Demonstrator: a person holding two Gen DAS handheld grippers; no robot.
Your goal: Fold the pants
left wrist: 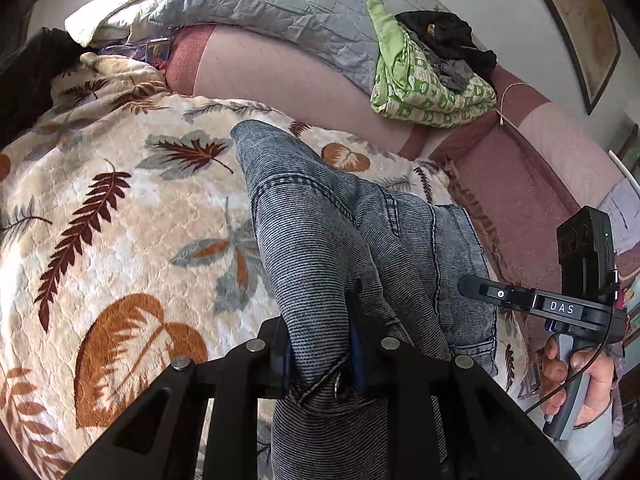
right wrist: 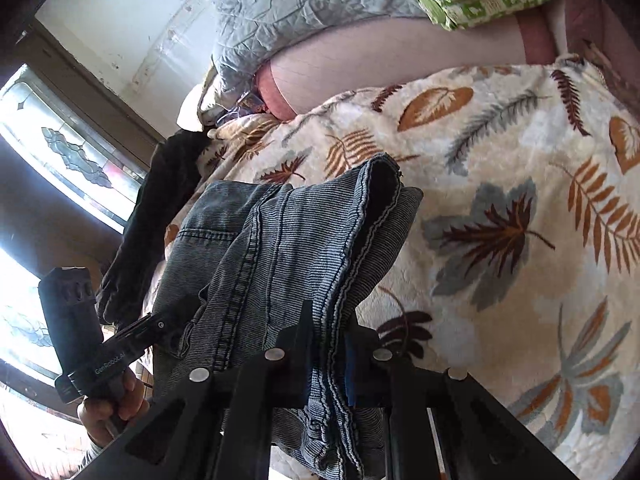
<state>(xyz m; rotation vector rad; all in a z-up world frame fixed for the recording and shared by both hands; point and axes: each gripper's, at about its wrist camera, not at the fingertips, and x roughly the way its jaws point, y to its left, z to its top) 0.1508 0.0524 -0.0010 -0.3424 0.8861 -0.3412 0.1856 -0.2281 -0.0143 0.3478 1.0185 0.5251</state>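
Note:
Grey-blue denim pants hang lifted above a leaf-patterned blanket on a bed. My left gripper is shut on a bunched part of the pants near a metal rivet, and cloth fills the gap between its fingers. In the right wrist view my right gripper is shut on stacked hemmed edges of the pants. Each view shows the other gripper at its edge: the right gripper at the right, held by a hand, and the left gripper at the left, both reaching into the pants.
A grey quilted pillow and a green patterned cloth with dark clothes on it lie at the far side of the bed. A dark garment drapes over the blanket's left edge, beside a window. A pink mattress shows beyond the blanket.

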